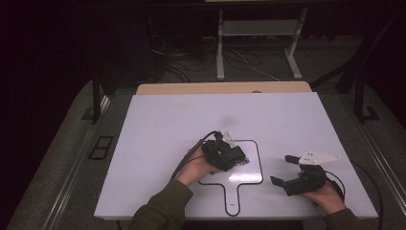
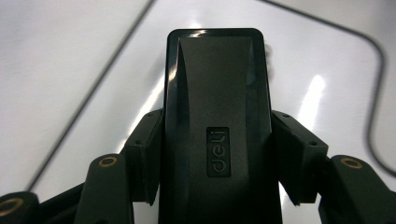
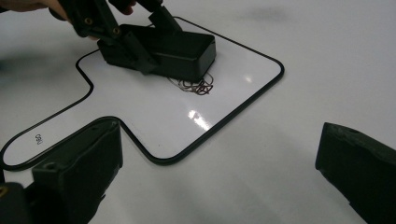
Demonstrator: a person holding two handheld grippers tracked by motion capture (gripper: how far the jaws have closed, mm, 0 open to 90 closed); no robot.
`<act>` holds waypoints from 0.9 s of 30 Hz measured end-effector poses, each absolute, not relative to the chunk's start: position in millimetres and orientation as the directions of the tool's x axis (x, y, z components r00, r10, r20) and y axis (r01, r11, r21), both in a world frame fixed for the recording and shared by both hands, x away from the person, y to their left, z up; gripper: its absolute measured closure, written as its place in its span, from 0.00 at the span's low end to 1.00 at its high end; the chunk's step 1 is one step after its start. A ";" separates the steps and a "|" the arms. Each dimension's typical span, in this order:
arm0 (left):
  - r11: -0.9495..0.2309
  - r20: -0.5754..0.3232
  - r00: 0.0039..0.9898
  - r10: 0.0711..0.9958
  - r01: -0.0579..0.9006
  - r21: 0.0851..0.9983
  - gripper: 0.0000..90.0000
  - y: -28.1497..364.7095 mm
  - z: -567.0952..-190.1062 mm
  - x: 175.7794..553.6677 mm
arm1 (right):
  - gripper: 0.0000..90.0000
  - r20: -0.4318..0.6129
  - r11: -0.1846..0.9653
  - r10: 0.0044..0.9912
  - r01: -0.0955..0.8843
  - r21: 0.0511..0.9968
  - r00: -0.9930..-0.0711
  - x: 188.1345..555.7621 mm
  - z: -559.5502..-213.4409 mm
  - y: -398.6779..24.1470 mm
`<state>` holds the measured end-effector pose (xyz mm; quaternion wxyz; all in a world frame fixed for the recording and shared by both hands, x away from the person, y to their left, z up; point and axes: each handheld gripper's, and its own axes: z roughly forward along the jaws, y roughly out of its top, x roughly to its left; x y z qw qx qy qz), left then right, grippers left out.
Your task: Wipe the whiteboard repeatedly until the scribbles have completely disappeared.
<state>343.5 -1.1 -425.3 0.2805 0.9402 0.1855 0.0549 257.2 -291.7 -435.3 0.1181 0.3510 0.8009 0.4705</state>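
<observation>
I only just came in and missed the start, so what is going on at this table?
A person is wiping a small paddle-shaped whiteboard lying on the white table. The left gripper is shut on a black eraser, held on the board right next to a dark scribble that is not yet erased. The right gripper rests open on the table beside the board, its fingers holding nothing.

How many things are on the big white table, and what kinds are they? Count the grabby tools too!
Black erasers: 1, the eraser held in the left gripper
Small whiteboards with a handle: 1, the whiteboard, with a brown scribble on it
Grippers: 2, the left gripper and the right gripper
Total: 4
</observation>
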 end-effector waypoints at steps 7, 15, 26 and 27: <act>-0.772 0.045 0.907 0.419 0.329 0.544 0.44 1.4 -425.2 359.1 | 0.00 0.139 0.310 0.676 0.449 0.838 -0.724 256.9 -434.8 -292.5; -0.770 0.034 0.905 0.423 0.339 0.541 0.44 -1.4 -425.0 366.5 | 0.00 0.142 0.305 0.675 0.450 0.839 -0.724 257.8 -435.0 -293.4; -0.798 0.021 0.937 0.348 0.284 0.532 0.44 -19.0 -424.2 351.6 | 0.00 0.141 0.309 0.674 0.450 0.838 -0.725 257.4 -435.1 -292.5; -0.795 0.024 0.934 0.357 0.290 0.533 0.44 -18.8 -424.3 354.4 | 0.00 0.141 0.309 0.674 0.450 0.838 -0.725 257.5 -435.2 -292.5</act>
